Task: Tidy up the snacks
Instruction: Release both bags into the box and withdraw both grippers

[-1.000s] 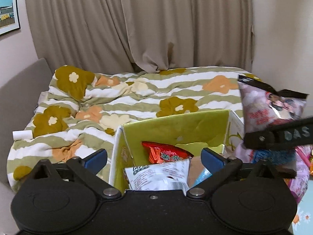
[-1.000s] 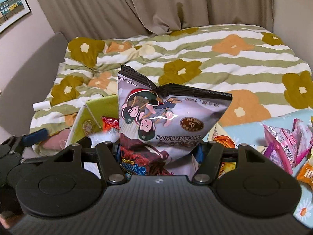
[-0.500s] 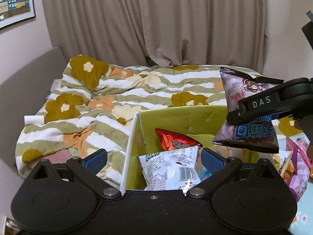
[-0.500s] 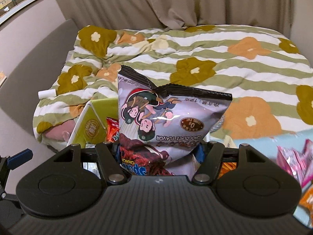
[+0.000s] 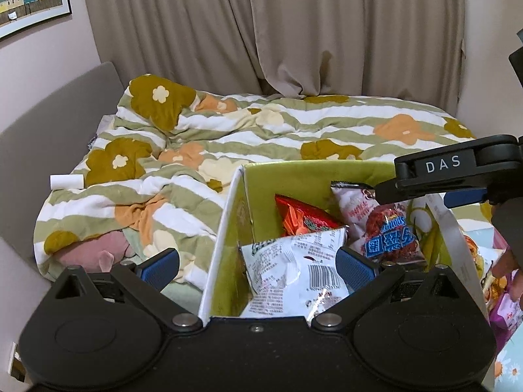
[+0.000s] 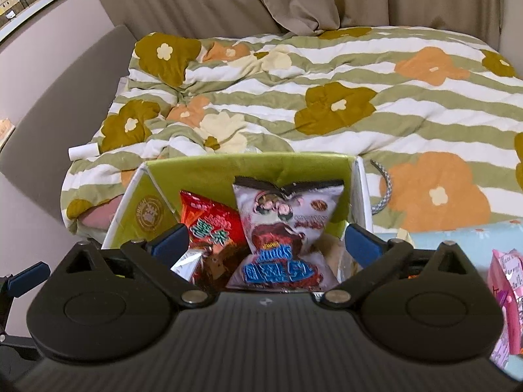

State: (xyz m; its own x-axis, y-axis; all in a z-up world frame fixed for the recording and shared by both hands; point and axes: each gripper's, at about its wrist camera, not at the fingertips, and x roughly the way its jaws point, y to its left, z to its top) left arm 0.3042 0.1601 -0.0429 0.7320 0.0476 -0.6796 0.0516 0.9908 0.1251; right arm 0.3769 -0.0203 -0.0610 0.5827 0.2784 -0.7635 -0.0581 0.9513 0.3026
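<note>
One more snack is boxed: my right gripper, which a second ago clamped the chocolate snack bag, is spreading its jaws with nothing pinched, the bag now resting inside the green box right of the red packet, while my left gripper waits open and empty.

Glossy crinkled foil-like film wraps the purple snack bag and red packet. The box looks like matt cardboard. The quilt is soft cloth; the curtain matt fabric.
</note>
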